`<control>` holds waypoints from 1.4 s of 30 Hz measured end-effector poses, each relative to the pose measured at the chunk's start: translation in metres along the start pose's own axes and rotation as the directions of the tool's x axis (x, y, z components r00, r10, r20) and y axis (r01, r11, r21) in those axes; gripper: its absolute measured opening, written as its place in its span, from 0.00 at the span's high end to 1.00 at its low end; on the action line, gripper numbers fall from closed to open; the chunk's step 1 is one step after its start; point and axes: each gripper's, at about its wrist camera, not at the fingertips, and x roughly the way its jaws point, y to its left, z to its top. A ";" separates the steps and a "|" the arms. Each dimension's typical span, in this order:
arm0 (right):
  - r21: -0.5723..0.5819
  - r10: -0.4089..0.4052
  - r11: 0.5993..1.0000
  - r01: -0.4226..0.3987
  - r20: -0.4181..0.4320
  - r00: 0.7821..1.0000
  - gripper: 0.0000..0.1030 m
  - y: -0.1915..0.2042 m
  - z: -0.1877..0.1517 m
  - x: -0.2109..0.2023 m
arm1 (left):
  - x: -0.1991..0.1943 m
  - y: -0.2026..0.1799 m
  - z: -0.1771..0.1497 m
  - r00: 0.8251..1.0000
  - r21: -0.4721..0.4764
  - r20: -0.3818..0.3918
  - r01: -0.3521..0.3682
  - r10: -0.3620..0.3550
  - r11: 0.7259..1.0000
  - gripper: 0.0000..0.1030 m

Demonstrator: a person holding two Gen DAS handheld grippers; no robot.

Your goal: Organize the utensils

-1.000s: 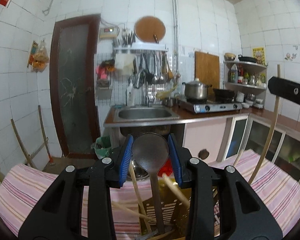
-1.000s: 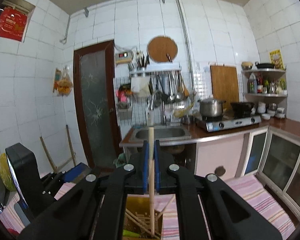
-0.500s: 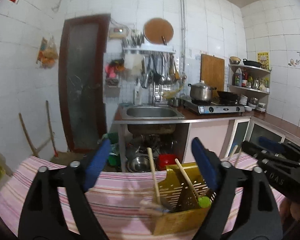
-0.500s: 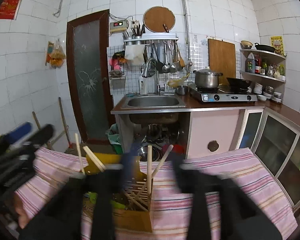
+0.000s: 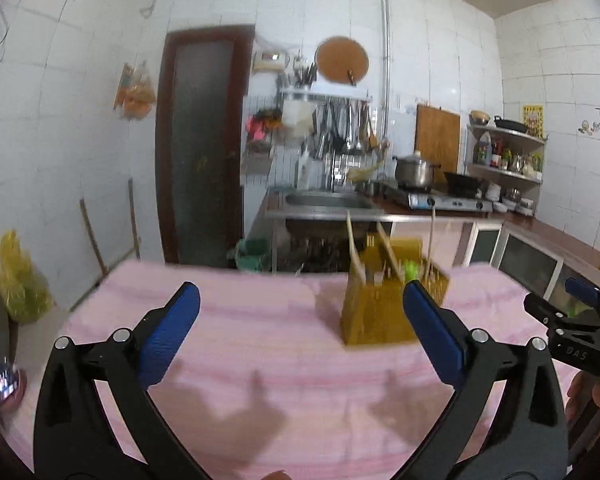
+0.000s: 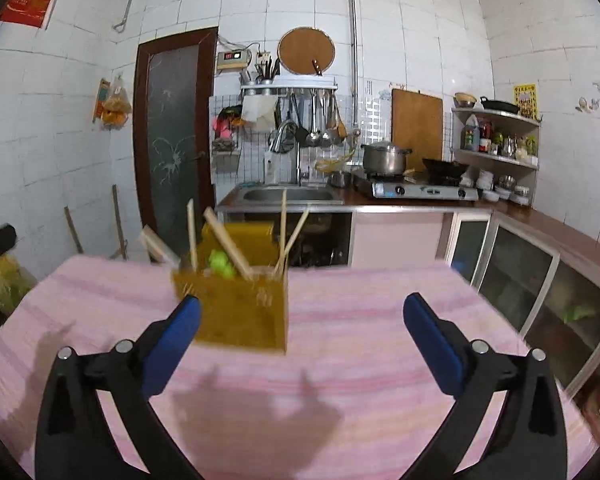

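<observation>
On the left side, the left gripper (image 5: 298, 330) hangs over the pink striped cloth (image 5: 260, 344). Its jaws are opening wide and nothing is between them. There is only bare cloth under it.

A bit further right stands the yellow holder (image 5: 376, 316), a box with little holes in its walls. It sits on the cloth, near the far edge of the table. Wooden chopsticks (image 5: 353, 242) stick up out of it, some straight and some leaning. A small green thing (image 5: 411, 270) peeks out at the top, but the picture is blurry, so I cannot say what it is.

At the far right is the right gripper (image 6: 300, 330). Its jaws are opening wide too, and they are empty. From its own camera the holder is just beyond its left finger (image 6: 172, 344), not between the two fingers.

I think the putting-in step is done for this round. The utensils stand in the holder and both grippers are free. No loose spoon or stick shows on the cloth in either view.

So the next move would be a look around for more utensils. If there is one, a gripper must go to it, get its fingers on each side of the handle, and close gently. Then it should lift the utensil over the holder and lower it in handle up. It must take care not to bump the leaning chopsticks or tip the box.
</observation>
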 end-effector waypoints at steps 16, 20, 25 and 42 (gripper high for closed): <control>0.015 -0.007 1.000 0.007 0.012 1.000 0.04 0.013 -0.109 -0.056 | -0.034 0.001 -0.122 0.994 -0.017 -0.082 -0.068 0.067 0.998 0.05; 0.023 -0.009 1.000 0.008 0.051 0.999 0.04 0.012 -0.112 -0.064 | -0.036 0.003 -0.130 0.994 -0.015 -0.067 -0.087 0.086 0.996 0.05; 0.009 -0.006 1.000 0.005 0.074 0.997 0.04 0.015 -0.113 -0.068 | -0.041 0.005 -0.128 0.997 -0.029 -0.039 -0.071 0.070 0.997 0.05; 0.039 -0.032 0.999 0.028 0.115 0.993 0.04 0.012 -0.118 -0.074 | -0.048 -0.006 -0.130 0.998 0.016 -0.002 -0.063 0.063 0.998 0.05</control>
